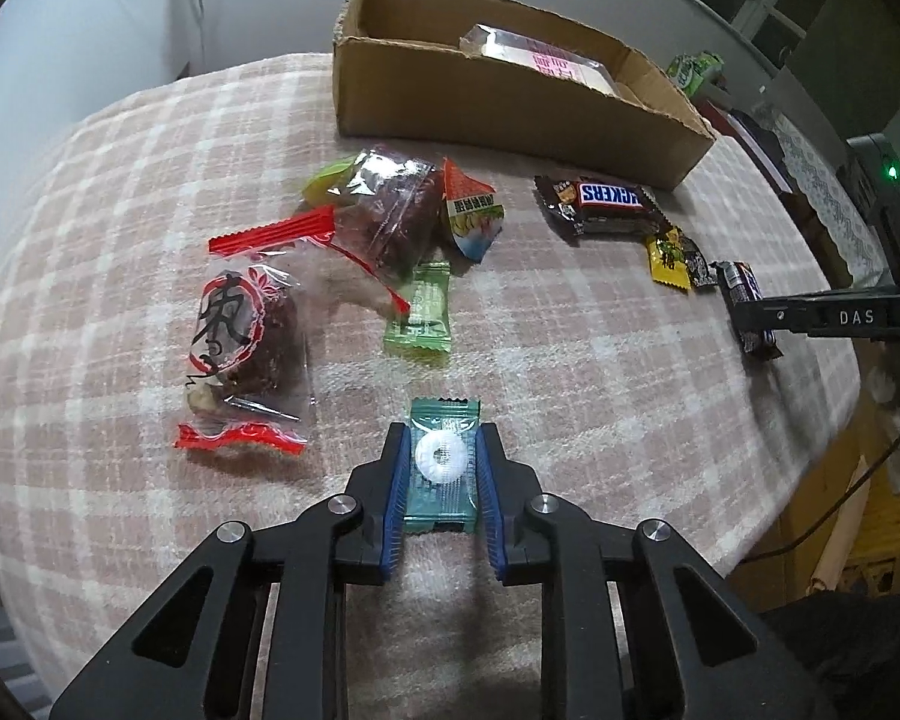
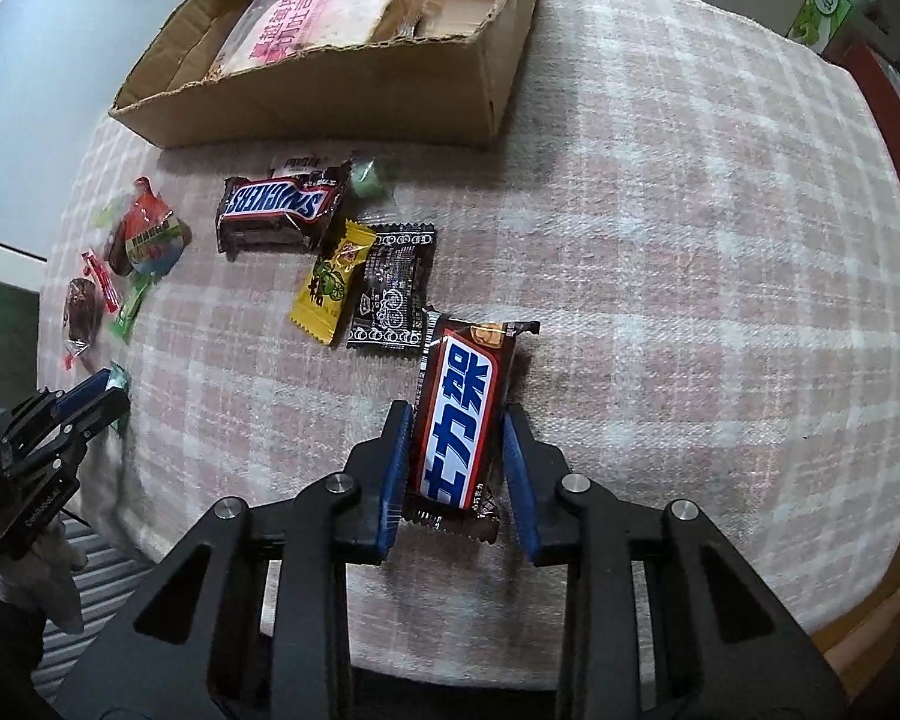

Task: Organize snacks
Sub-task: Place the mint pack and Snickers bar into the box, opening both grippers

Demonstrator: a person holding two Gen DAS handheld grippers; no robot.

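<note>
The left gripper (image 1: 441, 462) pinches a teal-wrapped ring mint (image 1: 441, 461) by its two long edges, the blue pads (image 1: 397, 480) pressed against the wrapper; the white ring shows through the clear film. The mint lies on the pink-and-white checked tablecloth (image 1: 570, 360).

The right gripper (image 2: 456, 456) has a brown chocolate bar (image 2: 462, 414) between its blue pads (image 2: 393, 474): the left-side pad touches the wrapper, and on the other side I cannot tell whether the pad touches. Its label is a blue-and-white band with large Chinese characters edged in red (the Chinese Snickers livery).

Just beyond that bar lie a black candy packet (image 2: 393, 294) with white printing and a yellow candy packet (image 2: 330, 282) showing a green fruit, side by side. Past them sits a second bar reading "SNICKERS" (image 2: 282, 210).

Near the left gripper are a pale green candy packet (image 1: 421, 315), a clear date packet (image 1: 243, 348) with red trim and a large black character in a red circle, and a similar packet (image 1: 390, 210) holding a dark date.

At the far side stands an open cardboard box (image 1: 450, 102), holding a clear-wrapped cake slice (image 2: 318, 12) with a pink label in Chinese. The right gripper's finger reads "DAS" (image 1: 857, 317).
</note>
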